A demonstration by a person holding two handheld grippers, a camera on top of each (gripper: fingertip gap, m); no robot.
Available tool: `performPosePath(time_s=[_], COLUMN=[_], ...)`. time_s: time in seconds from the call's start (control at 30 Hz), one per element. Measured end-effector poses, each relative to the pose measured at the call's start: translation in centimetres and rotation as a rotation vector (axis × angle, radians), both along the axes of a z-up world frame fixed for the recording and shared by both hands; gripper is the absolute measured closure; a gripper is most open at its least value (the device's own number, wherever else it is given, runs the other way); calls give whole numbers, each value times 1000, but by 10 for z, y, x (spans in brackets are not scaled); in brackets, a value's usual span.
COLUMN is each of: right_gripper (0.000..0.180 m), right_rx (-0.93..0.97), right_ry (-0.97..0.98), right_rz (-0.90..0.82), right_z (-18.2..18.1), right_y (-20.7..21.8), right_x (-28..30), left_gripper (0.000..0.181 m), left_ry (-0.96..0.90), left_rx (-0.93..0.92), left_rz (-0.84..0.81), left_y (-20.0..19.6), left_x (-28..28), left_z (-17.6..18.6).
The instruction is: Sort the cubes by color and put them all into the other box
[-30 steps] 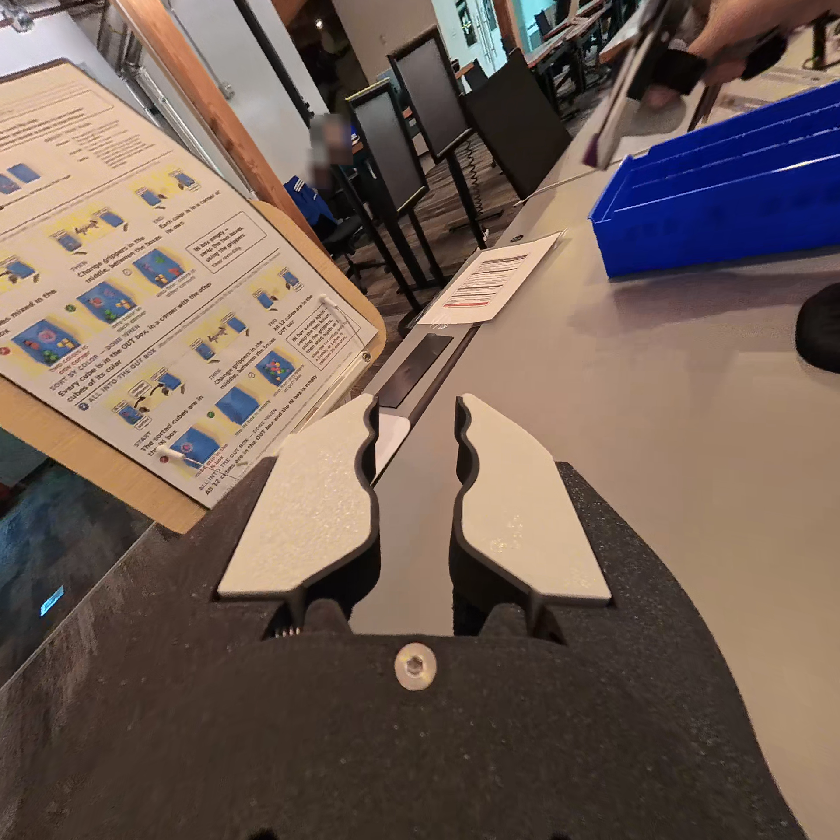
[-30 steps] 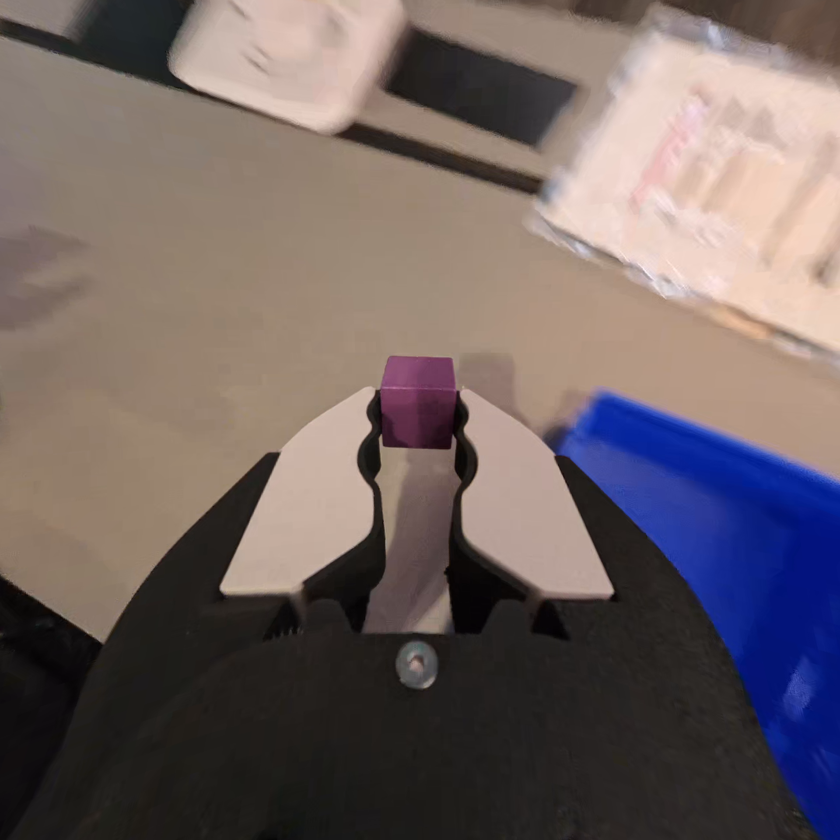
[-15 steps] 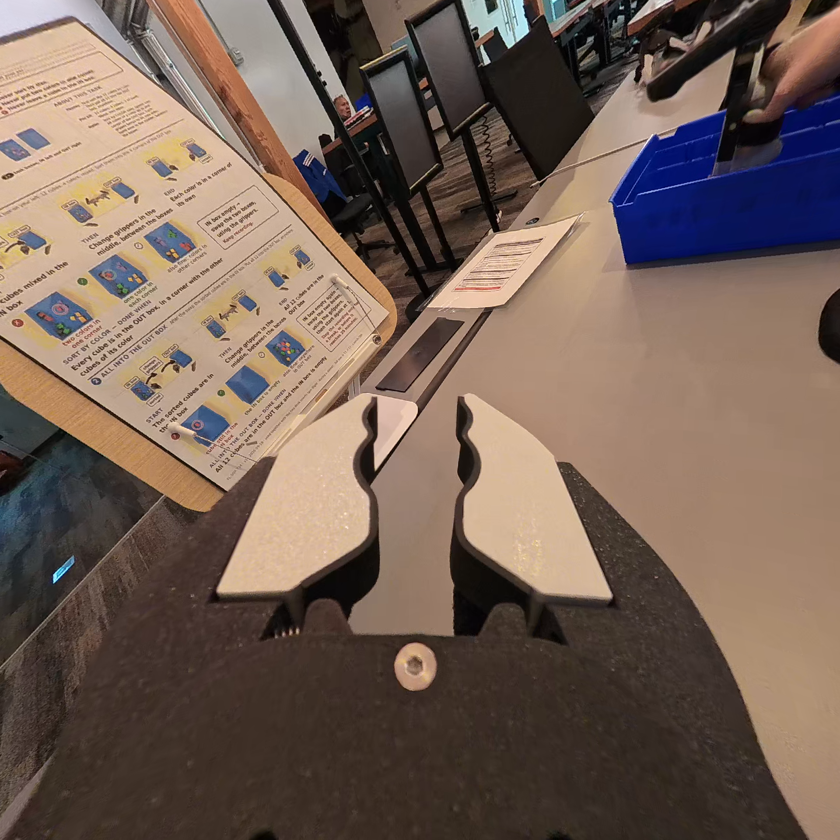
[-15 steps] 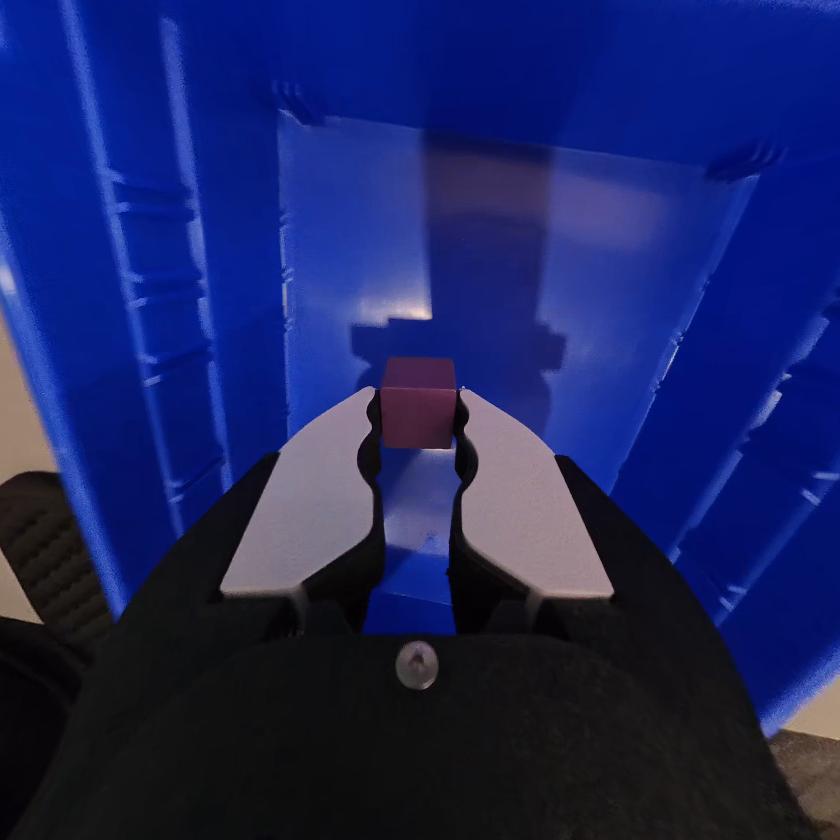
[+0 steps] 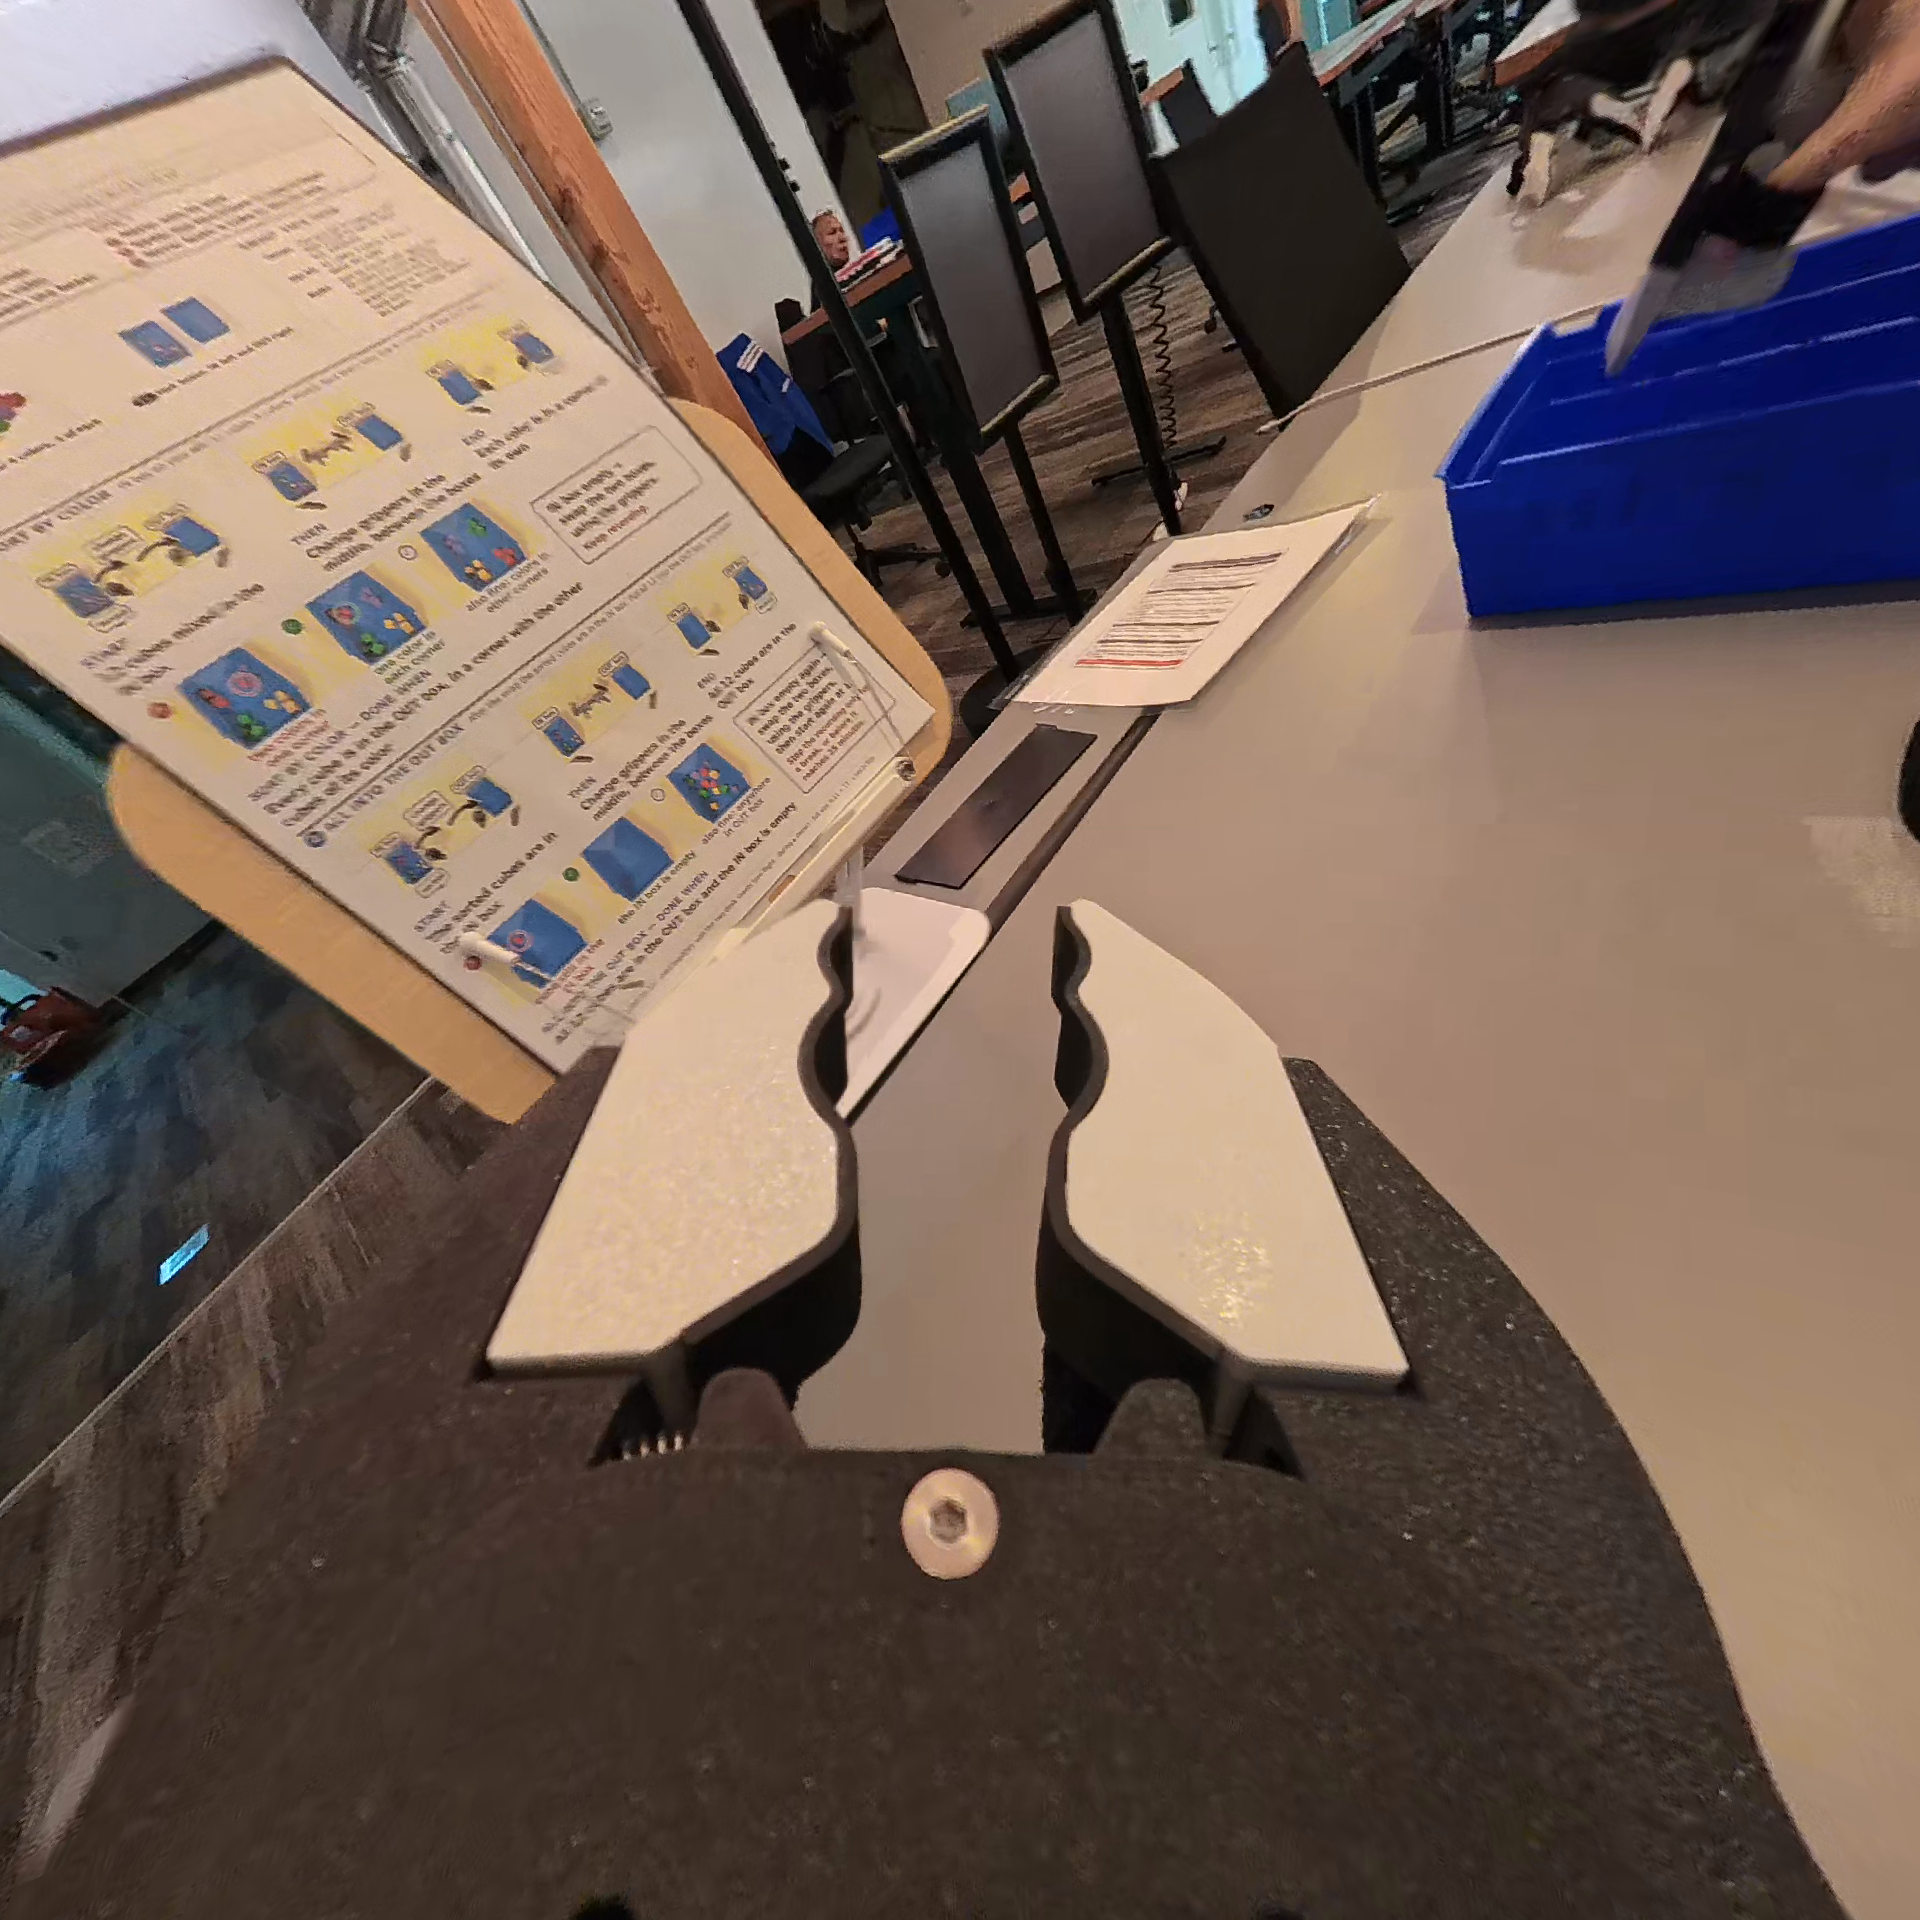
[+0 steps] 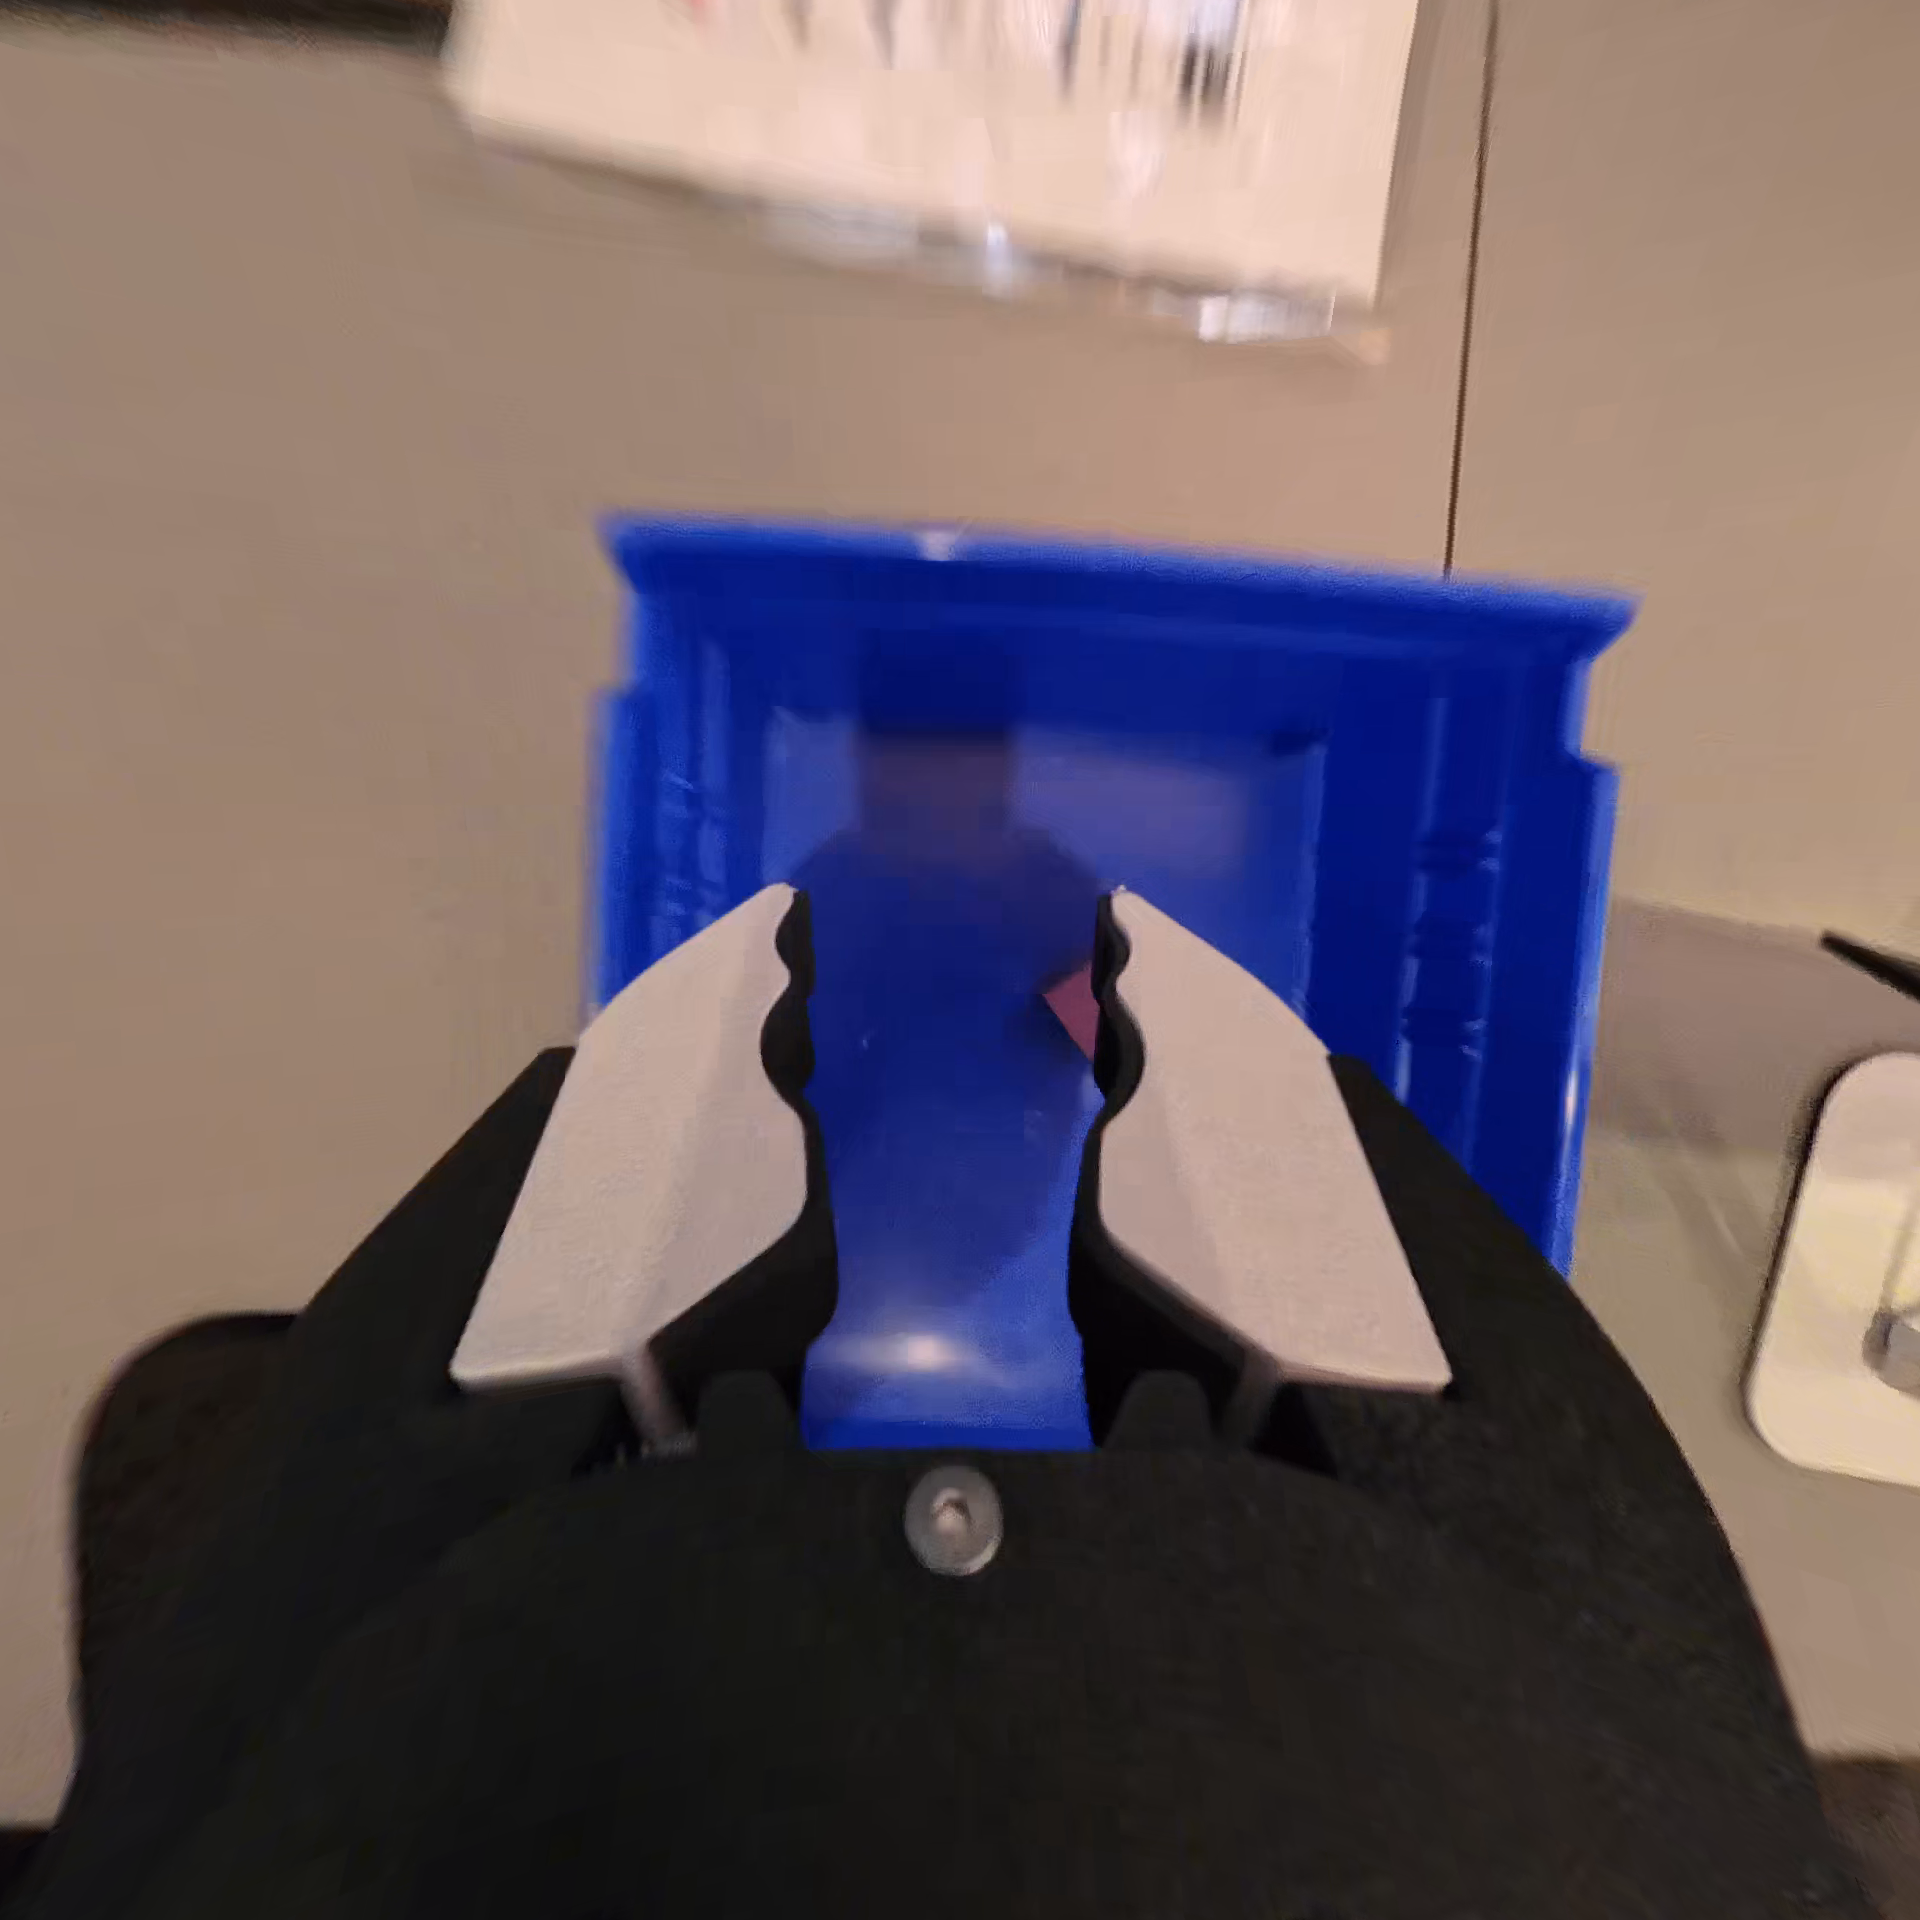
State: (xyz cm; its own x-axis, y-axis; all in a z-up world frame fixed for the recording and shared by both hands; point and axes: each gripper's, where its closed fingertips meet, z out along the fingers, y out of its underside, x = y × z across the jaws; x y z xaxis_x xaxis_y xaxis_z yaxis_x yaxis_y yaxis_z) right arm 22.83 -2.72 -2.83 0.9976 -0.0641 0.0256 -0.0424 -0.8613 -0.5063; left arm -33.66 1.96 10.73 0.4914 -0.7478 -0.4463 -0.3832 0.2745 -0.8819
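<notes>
My right tongs (image 6: 951, 914) spread above the blue box (image 6: 1122, 613), purple cube (image 6: 1075, 1006) lying inside, my left tongs (image 5: 951, 920) parted, empty, over the table (image 5: 1507, 935).

Left wrist view: low over the grey bench (image 5: 1507, 935), facing along its length past the left tool (image 5: 951, 935), tilted; instruction board (image 5: 416, 582) close at left, blue box (image 5: 1683, 488) far off at upper right, right tool (image 5: 1704, 270) blurred above it. Right wrist view: high, facing steeply down between the right tool (image 6: 951, 914) fingers into the blue box (image 6: 1122, 613), fairly near, motion-blurred. Shared by both: blue box, bench (image 6: 260, 520), white paper sheet (image 5: 1195, 613) beyond the box (image 6: 935, 135).
</notes>
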Motion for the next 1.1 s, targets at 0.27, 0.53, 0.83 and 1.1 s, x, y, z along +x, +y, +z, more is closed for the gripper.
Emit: performPosePath(time_s=[0.27,0.53,0.83,1.1], right_gripper=[131,132,135,135], right_rx=[600,474,468,465], right_ry=[176,202,232,216], right_rz=[350,643,659,629], right_z=[139,107,98,97], right_y=[19,40,47,50], right_x=[-183,-271,-280,-268], left_gripper=[151,147,145,131], left_ry=[114,705,676,462], left_rx=[-30,-372,-930,-1157], left_rz=[261,528,906,1108], left_y=[10,38,99,125], left_x=[-100,-299,-390,-401], left_z=[36,-59,-196,-224])
